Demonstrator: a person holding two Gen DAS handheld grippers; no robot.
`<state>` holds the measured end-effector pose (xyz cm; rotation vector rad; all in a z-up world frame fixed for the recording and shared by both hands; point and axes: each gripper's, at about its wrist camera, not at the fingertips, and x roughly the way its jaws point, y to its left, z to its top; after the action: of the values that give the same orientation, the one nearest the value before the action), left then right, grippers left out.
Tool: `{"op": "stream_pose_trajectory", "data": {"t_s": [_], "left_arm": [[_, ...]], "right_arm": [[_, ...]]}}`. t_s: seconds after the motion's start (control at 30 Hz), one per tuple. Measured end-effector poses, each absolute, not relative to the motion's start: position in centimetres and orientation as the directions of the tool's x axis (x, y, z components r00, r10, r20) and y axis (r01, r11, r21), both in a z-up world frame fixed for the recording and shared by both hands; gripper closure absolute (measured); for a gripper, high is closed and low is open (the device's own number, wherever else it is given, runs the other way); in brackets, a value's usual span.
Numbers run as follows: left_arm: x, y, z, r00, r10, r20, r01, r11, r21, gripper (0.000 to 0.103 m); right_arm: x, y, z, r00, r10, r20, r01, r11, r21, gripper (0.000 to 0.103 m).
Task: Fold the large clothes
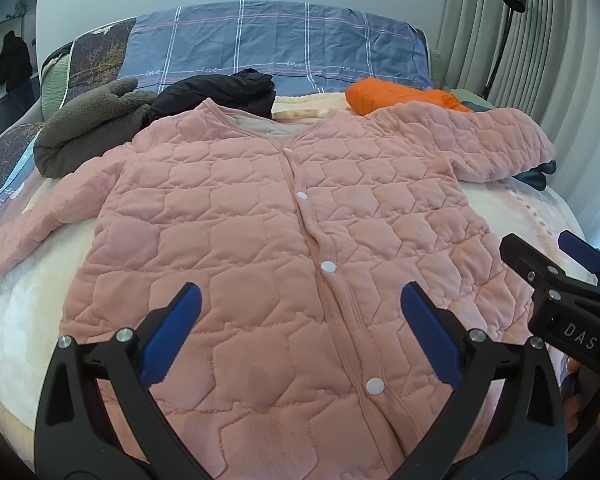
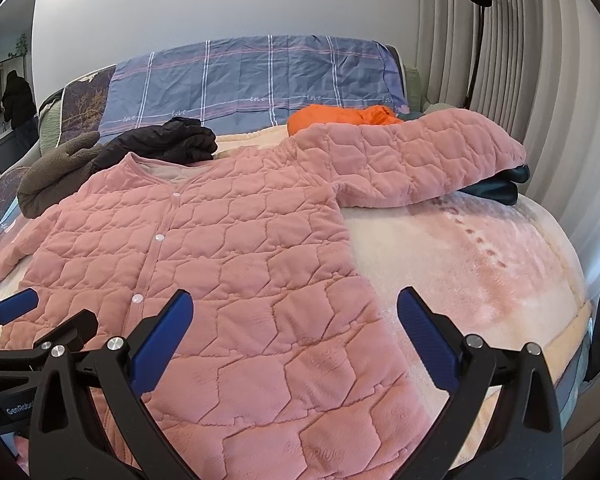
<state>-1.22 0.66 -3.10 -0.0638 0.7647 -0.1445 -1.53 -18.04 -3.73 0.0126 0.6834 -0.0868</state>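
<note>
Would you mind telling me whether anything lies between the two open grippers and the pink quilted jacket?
Nothing visible does: the left gripper and right gripper hover open directly over the pink quilted jacket, whose front is uncovered.

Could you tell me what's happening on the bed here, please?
A person is holding two claws above a pink quilted jacket that is spread flat, buttoned, on the bed. The left claw and the right claw are both open, gripping nothing. No fold is made yet; other clothes lie behind.
</note>
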Motion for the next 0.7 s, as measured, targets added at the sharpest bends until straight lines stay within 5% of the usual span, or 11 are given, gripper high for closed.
{"op": "stream_pose_trajectory", "data": {"t_s": [0.4, 0.5, 0.7], "left_arm": [[-1.0, 1.3, -3.4, 0.705, -0.180, -0.686, 0.111, 0.983, -0.143, 0.006], [-0.8, 1.5, -3.5, 0.694, -0.212, -0.688, 0.128, 0.977, -0.171, 0.014], [0.8, 5.5, -3.8, 0.626, -0.390, -0.675, 0.145, 0.909, -0.390, 0.048]], "right_arm": [[-0.9, -17.3, -3.5, 0.780, -0.088, -0.620, 0.068, 0.996, -0.056, 0.001], [-0.6, -17.3, -3.3, 0.782, -0.085, -0.618, 0.059, 0.996, -0.063, 0.001], [0.6, -16.8, -2.7, 0.776, -0.047, -0.629, -0.006, 0.997, -0.082, 0.001]]}}
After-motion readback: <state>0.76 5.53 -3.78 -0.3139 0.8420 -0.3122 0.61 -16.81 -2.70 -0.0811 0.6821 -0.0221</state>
